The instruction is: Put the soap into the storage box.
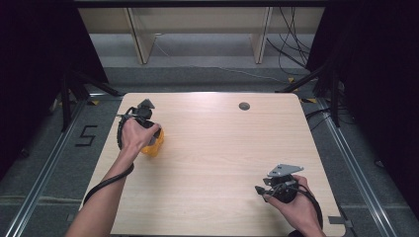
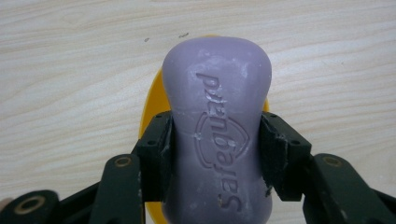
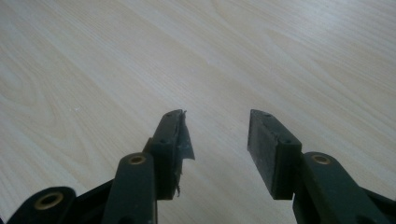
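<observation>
Purple soap [image 2: 217,135] is squeezed tight by the left gripper [image 2: 217,154], right above the yellow dish [image 2: 152,112]. It looks grabbed but not put down. The right gripper [image 3: 217,140] waits far from the dish, jaws apart.

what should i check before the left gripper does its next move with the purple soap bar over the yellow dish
1. Grip on the purple embossed soap bar: both pads of the left gripper press its narrow waist. Ok.
2. Bar sits straight between the jaws, not tilted. Ok.
3. Yellow plastic dish lies right under the bar. Ok.
4. Whether the bar already touches the dish or hangs above it: cannot tell.
5. Right gripper stands open and holds nothing, over bare light wooden table, well away from the dish. Ok.
6. Pad lining on one right finger looks torn and peeling. Not ok.
</observation>
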The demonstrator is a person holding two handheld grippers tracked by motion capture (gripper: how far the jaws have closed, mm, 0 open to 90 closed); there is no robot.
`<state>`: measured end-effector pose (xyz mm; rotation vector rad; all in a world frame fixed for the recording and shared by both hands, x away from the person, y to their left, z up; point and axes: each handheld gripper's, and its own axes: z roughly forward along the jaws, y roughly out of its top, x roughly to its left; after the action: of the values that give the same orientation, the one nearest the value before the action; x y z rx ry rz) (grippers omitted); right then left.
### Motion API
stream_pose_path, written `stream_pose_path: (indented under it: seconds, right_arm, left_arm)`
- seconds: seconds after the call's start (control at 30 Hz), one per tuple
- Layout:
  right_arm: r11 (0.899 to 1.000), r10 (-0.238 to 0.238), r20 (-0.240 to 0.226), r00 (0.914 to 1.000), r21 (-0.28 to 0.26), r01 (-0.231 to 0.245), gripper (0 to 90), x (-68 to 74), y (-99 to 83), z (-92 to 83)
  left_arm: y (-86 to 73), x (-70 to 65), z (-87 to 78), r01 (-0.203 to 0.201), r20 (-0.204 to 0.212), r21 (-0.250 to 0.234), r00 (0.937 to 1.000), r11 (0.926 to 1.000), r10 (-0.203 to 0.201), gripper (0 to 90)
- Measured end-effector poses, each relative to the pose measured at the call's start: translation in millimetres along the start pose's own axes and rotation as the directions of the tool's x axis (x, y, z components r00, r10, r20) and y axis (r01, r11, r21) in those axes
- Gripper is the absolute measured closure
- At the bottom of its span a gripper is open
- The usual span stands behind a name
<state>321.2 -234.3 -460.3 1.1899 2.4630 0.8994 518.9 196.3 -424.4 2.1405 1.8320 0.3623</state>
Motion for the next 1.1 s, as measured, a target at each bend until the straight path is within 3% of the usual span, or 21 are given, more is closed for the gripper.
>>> stream_pose_path:
  seconds: [0.73, 1.1]
  right_arm:
    - [1.000, 0.029, -0.012, 0.9995, 0.009, -0.029, 56.3, 2.4, -0.1, 0.1]
    - [1.000, 0.016, -0.008, 0.9998, 0.005, -0.015, 56.3, 1.7, -0.6, 0.7]
  left_arm:
    - [-2.0, 1.6, 8.6, 0.007, 0.006, -0.004, 1.0000, 1.0000, -0.007, 48.8]
    - [-3.4, 2.7, 15.5, 0.028, 0.016, 0.009, 0.9995, 0.9996, -0.028, 48.7]
